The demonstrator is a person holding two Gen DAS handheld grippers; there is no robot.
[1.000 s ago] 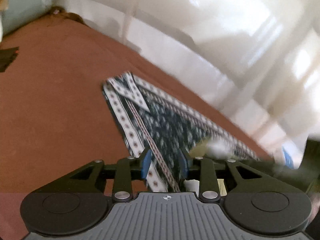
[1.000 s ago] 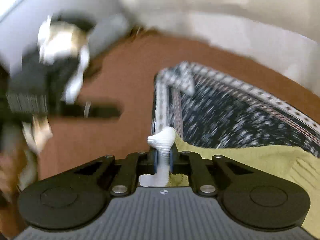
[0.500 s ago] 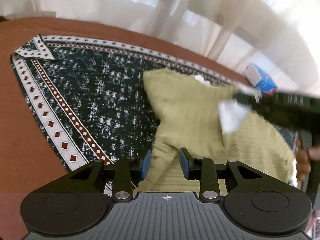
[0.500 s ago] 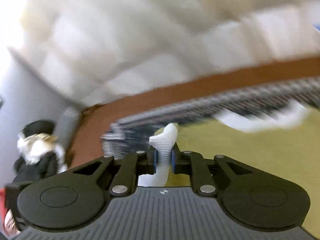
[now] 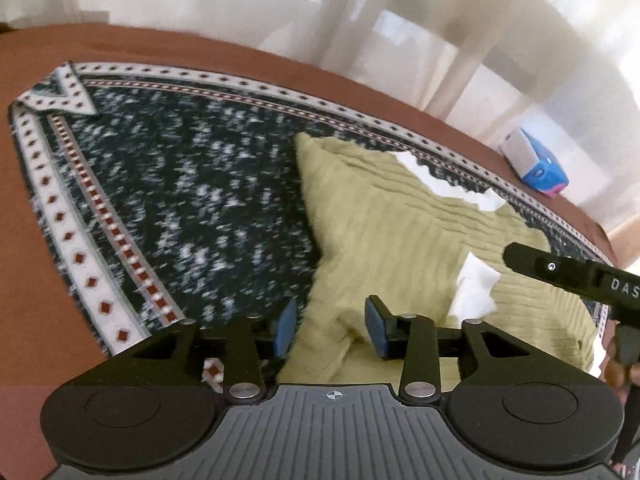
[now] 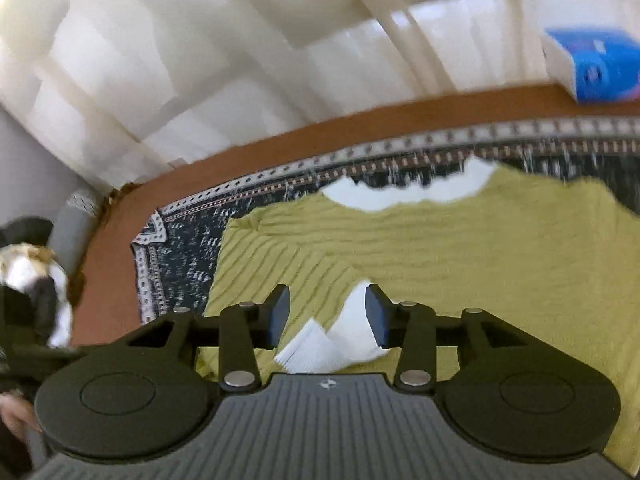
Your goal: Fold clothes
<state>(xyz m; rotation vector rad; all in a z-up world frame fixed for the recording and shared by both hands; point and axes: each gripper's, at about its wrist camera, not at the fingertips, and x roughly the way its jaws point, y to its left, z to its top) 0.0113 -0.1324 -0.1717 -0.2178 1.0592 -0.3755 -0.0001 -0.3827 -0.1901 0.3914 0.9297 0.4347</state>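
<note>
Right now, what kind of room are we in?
Probably a home bedroom or living room: sheer white curtains, a patterned blanket over a brown surface, and a green knit sweater laid out.

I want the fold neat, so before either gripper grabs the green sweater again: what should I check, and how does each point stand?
1. Left gripper open: ok.
2. Right gripper open, white cuff released: ok.
3. Green sweater lies on the patterned cloth: ok.
4. Folded sleeve lies flat: not ok, cuff rumpled.
5. Hem aligned: cannot tell, out of view.
</note>
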